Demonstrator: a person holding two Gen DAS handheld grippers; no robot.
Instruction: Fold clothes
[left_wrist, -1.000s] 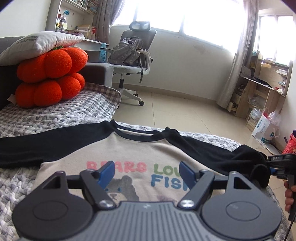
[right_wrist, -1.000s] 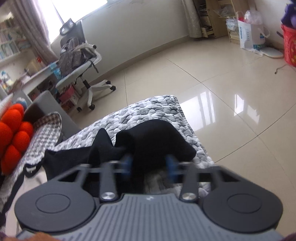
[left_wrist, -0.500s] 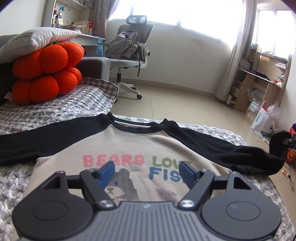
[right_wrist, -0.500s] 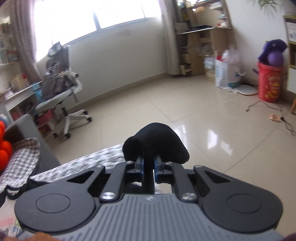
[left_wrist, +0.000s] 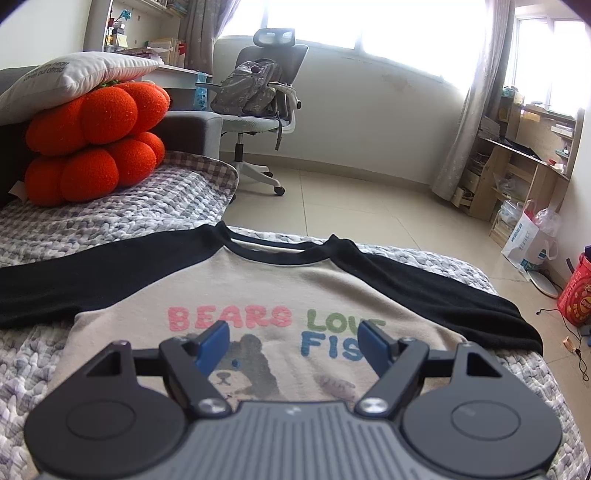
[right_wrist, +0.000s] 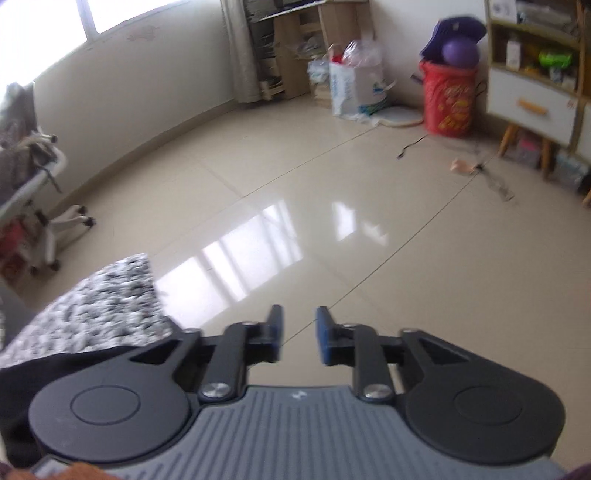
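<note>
Beige raglan shirt (left_wrist: 280, 291) spread flat, front up, on grey-white knobbly blanket (left_wrist: 110, 225) covering a bed or sofa surface. Black collar (left_wrist: 277, 249) toward far edge, print "BEARS LOVE FISH" and a bear face readable in left wrist view. Left black sleeve (left_wrist: 92, 280) stretched out straight toward left edge of frame. Right black sleeve (left_wrist: 461, 306) laid out toward right, cuff end near blanket's right edge.

Left gripper (left_wrist: 293, 341) hovering low over shirt's chest print, jaws spread wide, nothing between blue pads (left_wrist: 214, 341). No visible contact with fabric.

Right gripper (right_wrist: 298, 334) pointing out past blanket edge over glossy tile floor (right_wrist: 332, 206), jaws parted to a narrow gap, empty. Frame motion-blurred. Black fabric (right_wrist: 66, 363) visible low left in right wrist view, beside and under gripper body, not between pads. Blanket corner (right_wrist: 96, 306) just above that fabric.

Background, left wrist view: orange plush cushion (left_wrist: 92, 144) stacked on blanket at far left, white pillow (left_wrist: 74, 79) resting on top of it. Office chair (left_wrist: 262, 107) with grey backpack (left_wrist: 247, 86) on seat, behind blanket. Wooden shelving (left_wrist: 517, 158) along right wall, white paper bag (left_wrist: 524, 240) on floor near it.

Right wrist view: red bucket (right_wrist: 452, 99) with purple ball (right_wrist: 460, 53) on top, beside white cabinet (right_wrist: 535, 85).
</note>
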